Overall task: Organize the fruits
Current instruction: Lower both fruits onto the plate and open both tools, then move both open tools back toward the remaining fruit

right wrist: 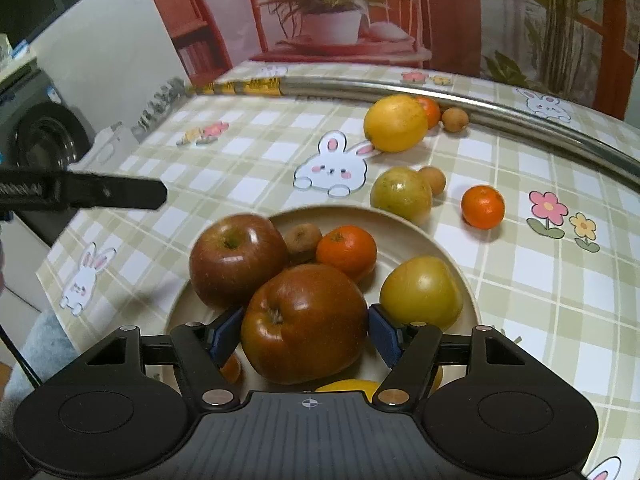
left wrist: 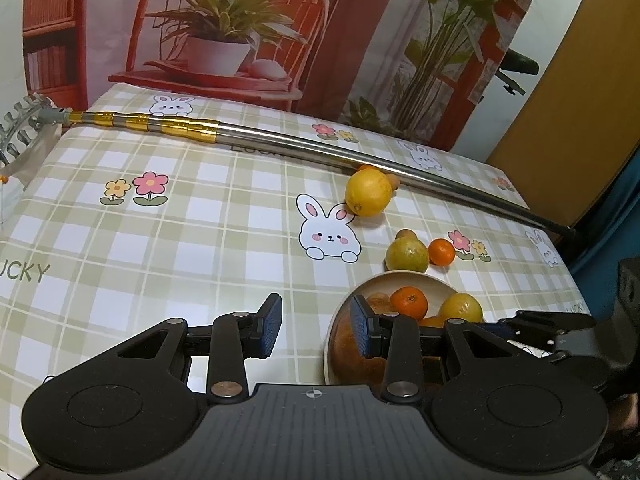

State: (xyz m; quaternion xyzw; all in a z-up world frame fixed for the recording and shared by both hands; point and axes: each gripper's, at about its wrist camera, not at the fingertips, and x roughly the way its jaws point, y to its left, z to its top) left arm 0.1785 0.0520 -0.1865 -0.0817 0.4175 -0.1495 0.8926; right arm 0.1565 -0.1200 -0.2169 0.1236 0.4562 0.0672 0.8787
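Nearest us, right gripper brackets a glossy red-brown apple over the round beige plate, contact unclear; we judge it heavy, firm, slippery, best held across its widest part; left gripper gapes empty.

We see our left gripper and right gripper, matte black linkage arms, silver round pivot screws, blue ribbed pads, round black discs, grey ridged base with white crosshair mark.
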